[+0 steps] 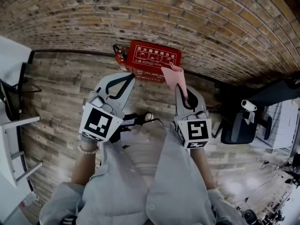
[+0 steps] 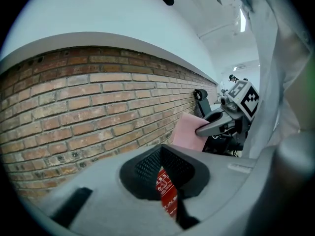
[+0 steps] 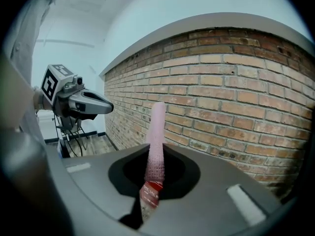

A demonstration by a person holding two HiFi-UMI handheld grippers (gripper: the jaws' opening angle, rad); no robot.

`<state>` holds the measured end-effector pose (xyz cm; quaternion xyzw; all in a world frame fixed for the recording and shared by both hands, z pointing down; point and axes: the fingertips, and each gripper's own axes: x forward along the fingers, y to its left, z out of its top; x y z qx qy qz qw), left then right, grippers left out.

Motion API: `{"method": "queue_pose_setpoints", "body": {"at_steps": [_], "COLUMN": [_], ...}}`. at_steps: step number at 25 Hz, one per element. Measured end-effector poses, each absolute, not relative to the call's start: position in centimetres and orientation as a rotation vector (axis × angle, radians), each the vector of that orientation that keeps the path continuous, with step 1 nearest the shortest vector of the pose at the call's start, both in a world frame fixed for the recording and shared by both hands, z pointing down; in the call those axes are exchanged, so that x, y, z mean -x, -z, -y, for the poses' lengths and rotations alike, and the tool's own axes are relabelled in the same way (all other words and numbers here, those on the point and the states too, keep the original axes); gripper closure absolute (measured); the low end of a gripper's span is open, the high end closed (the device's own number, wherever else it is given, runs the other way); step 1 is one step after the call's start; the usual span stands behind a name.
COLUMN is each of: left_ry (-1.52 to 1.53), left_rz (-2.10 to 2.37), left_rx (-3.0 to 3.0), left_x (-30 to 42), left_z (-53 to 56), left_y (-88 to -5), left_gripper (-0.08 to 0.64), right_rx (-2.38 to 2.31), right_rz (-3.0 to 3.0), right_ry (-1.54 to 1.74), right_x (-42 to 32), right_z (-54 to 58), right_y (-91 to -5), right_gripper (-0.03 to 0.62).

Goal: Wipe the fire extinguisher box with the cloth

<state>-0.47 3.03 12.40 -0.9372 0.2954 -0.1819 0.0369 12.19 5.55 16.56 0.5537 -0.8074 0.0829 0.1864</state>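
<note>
The red fire extinguisher box point(image 1: 152, 57) with white print stands on the wood floor against the brick wall. My right gripper point(image 1: 180, 89) is shut on a pink cloth point(image 1: 172, 76), which stands up from the jaws over the box's right end. In the right gripper view the cloth point(image 3: 156, 132) rises between the jaws, with a sliver of the box point(image 3: 149, 195) below it. My left gripper point(image 1: 130, 77) hangs just in front of the box's left part, its jaws together and empty. The left gripper view shows the cloth point(image 2: 186, 132) and the box point(image 2: 167, 193) through the slit.
A red extinguisher point(image 1: 121, 53) with a black handle sits at the box's left end. The brick wall point(image 1: 211, 27) runs behind. A black office chair point(image 1: 239, 123) stands at the right, and white furniture point(image 1: 11, 60) at the left.
</note>
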Motion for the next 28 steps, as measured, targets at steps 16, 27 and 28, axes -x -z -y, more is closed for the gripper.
{"method": "queue_pose_setpoints", "body": {"at_steps": [16, 27, 28], "left_ry": [0.514, 0.526, 0.529], "left_rz": [-0.916, -0.87, -0.865], "left_rx": [2.894, 2.891, 2.89], "left_x": [0.23, -0.15, -0.19], "left_z": [-2.47, -3.3, -3.36], "left_y": [-12.39, -12.6, -12.63], "left_gripper": [0.561, 0.561, 0.561], "right_rx": [-1.546, -1.521, -1.524], "right_rz": [2.266, 2.258, 2.258], "right_ry": [-0.232, -0.233, -0.231], "right_x": [-12.26, -11.85, -11.87], "right_z": [-5.29, -5.76, -5.75], "right_y": [-16.78, -16.81, -16.77], "right_gripper": [0.572, 0.572, 0.572]}}
